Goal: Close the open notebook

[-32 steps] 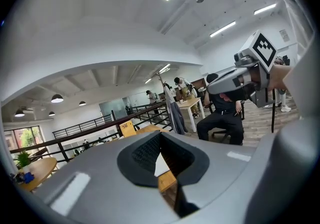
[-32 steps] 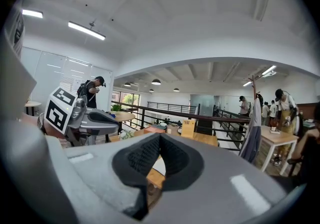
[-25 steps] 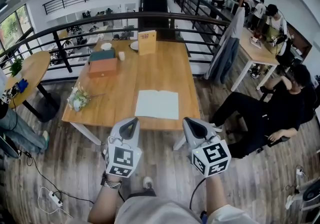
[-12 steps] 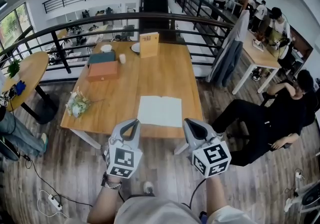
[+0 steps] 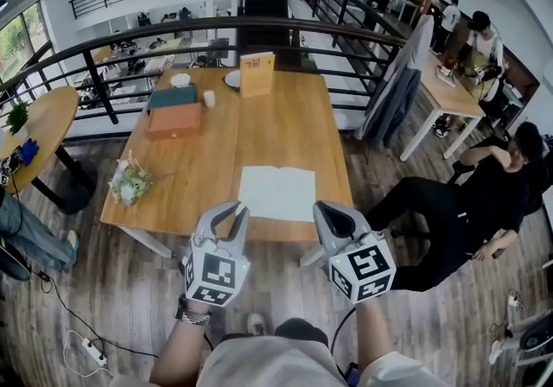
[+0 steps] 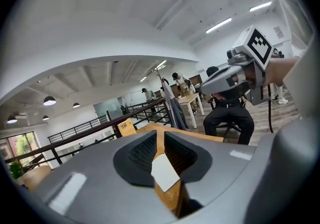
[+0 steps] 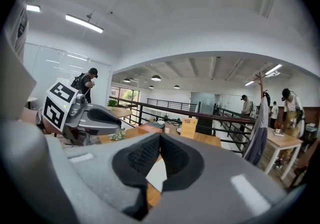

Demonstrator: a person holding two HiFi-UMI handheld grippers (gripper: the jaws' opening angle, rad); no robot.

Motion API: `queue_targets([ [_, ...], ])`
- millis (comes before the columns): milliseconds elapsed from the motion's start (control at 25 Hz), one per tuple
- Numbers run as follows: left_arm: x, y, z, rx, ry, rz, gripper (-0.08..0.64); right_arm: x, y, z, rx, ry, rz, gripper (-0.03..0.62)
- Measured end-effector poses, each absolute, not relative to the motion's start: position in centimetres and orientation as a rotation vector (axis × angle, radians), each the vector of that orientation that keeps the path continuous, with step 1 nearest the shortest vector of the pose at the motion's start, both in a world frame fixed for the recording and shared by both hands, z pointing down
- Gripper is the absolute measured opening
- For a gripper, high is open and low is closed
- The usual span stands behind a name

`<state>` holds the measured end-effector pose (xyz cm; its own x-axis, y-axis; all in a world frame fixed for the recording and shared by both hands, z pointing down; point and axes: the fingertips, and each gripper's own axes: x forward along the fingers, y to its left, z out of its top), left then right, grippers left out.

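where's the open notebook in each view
Head view: the open notebook lies at picture centre, by the near edge of the wooden table.
Left gripper view: the notebook is a small white patch, low centre.
Right gripper view: it is a white sliver, low centre.
Shared landmark: the upright tan card at the table's far end, also in the left and right gripper views.

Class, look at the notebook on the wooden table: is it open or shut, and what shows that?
Open. The notebook lies flat on the table, white pages spread face up, no cover over them.
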<state>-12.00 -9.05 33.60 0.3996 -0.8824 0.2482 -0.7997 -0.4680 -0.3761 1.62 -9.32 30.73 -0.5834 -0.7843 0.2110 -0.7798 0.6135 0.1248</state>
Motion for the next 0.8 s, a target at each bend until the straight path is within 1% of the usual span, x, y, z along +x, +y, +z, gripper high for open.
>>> queue_targets([
  [160, -11.1, -9.2, 34.9, -2.495, 1.461, -0.635, 0.072, 1.8, -10.0, 32.0, 1.277, -2.575, 0.003, 0.002],
  [640, -9.2, -11.4, 40.6, -2.64, 1.524, -0.637, 0.086, 1.9, -13.5, 37.1, 1.192, -2.53, 0.059, 0.002],
  [800, -7.8, -12.5, 42.6, -2.669, 1.513, -0.66, 0.126, 2.8, -15.1, 38.9, 1.172, -2.512, 0.078, 0.002],
])
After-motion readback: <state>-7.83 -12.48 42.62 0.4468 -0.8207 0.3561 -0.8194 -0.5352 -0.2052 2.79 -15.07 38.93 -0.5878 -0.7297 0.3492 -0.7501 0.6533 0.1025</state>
